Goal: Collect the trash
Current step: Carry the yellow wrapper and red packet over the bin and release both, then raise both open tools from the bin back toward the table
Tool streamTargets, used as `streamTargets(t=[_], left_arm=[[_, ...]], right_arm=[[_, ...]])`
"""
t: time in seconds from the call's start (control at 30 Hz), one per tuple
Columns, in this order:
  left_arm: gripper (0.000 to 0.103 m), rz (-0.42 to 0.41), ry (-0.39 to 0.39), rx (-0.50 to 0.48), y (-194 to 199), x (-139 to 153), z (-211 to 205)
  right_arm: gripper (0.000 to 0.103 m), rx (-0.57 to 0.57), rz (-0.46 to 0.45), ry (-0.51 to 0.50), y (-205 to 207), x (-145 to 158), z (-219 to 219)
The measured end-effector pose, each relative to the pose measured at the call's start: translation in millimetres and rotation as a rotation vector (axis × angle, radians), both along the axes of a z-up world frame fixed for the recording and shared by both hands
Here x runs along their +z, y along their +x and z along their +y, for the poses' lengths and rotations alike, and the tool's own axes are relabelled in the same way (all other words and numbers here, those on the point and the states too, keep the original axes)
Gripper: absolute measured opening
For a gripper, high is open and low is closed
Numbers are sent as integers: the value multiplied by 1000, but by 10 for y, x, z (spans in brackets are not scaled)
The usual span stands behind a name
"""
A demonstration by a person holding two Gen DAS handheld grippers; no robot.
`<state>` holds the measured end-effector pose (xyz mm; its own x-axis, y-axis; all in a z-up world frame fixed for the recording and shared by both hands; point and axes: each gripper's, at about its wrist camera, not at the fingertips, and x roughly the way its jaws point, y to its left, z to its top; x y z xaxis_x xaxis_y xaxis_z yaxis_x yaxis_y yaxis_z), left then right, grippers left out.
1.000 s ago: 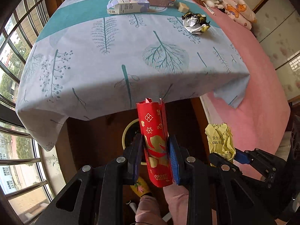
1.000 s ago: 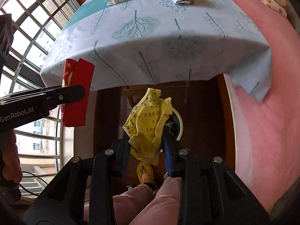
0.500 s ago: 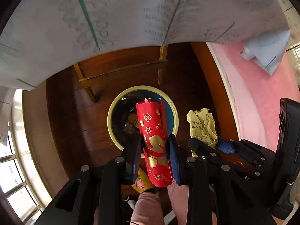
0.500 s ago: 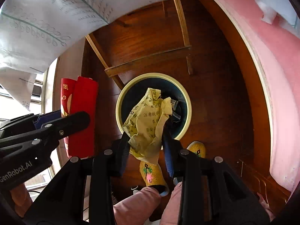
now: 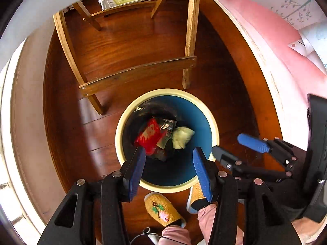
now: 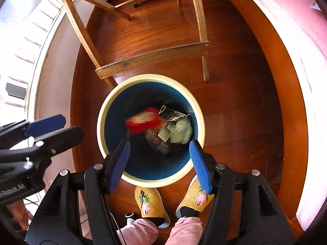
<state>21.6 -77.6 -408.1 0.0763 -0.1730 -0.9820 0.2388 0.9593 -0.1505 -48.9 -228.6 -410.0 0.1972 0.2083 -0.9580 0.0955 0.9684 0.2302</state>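
Observation:
A round bin (image 5: 120, 130) (image 6: 100, 122) with a cream rim and blue inside stands on the wooden floor below both grippers. Inside it lie the red packet (image 5: 150, 136) (image 6: 143, 122), blurred in the right wrist view, the yellow crumpled paper (image 5: 181, 137) (image 6: 180, 130) and a silvery wrapper (image 6: 173, 114). My left gripper (image 5: 169, 167) hangs open over the bin with nothing between its fingers. My right gripper (image 6: 159, 161) is also open and empty above the bin, and shows at the right (image 5: 233, 145) of the left wrist view.
Wooden table legs and a crossbar (image 5: 139, 73) (image 6: 153, 58) stand just beyond the bin. A person's feet in yellow knitted slippers (image 5: 163, 210) (image 6: 151, 204) rest by the bin's near rim. A pink bed edge (image 5: 286, 47) runs along the right.
Both grippers tipped down over the bin and opened. The red packet left the left gripper and the yellow paper left the right one; both now lie in the bin.

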Motion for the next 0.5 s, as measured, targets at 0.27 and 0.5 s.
streamTargets(t=[0.27, 0.5], left_arm=[[49, 22, -3, 57, 72, 60, 137], [49, -35, 76, 26, 79, 353, 157]], right_arm=[[60, -1, -13, -14, 126, 125, 24], [60, -26, -22, -1, 125, 445, 69]])
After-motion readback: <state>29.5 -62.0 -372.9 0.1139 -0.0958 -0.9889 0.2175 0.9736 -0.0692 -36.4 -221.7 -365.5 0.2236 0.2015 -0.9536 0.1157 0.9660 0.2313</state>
